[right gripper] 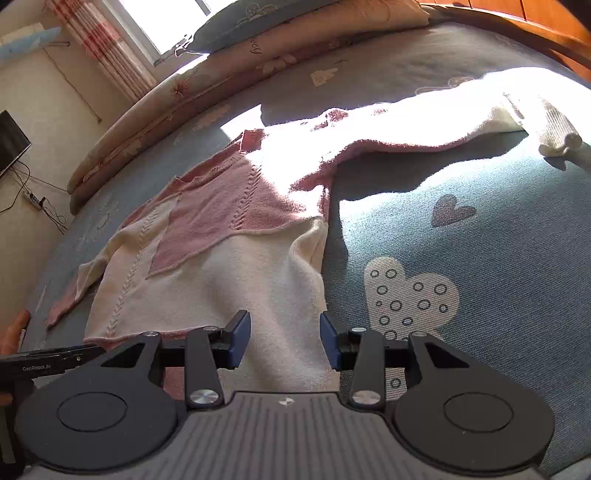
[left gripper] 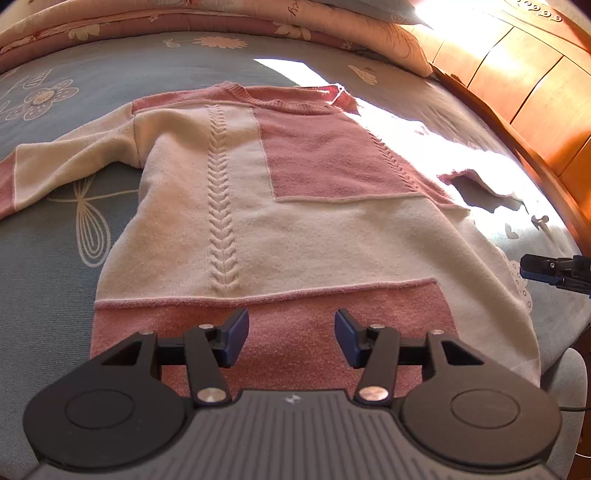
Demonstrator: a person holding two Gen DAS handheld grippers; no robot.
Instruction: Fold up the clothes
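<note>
A pink and cream knitted sweater (left gripper: 295, 229) lies flat, front up, on the blue bed, neck away from me, both sleeves spread out. It also shows in the right wrist view (right gripper: 221, 266). My left gripper (left gripper: 291, 338) is open and empty, just above the pink hem band. My right gripper (right gripper: 284, 339) is open and empty over the sweater's right side edge near the hem. Its tip shows in the left wrist view (left gripper: 554, 271) at the right edge. The right sleeve (right gripper: 424, 129) lies in bright sunlight.
The blue patterned bedsheet (right gripper: 480, 258) surrounds the sweater. Folded quilts and pillows (left gripper: 221, 22) lie along the far side. A wooden headboard (left gripper: 535, 92) stands at the right. A small cream item (right gripper: 561, 144) lies by the sleeve end.
</note>
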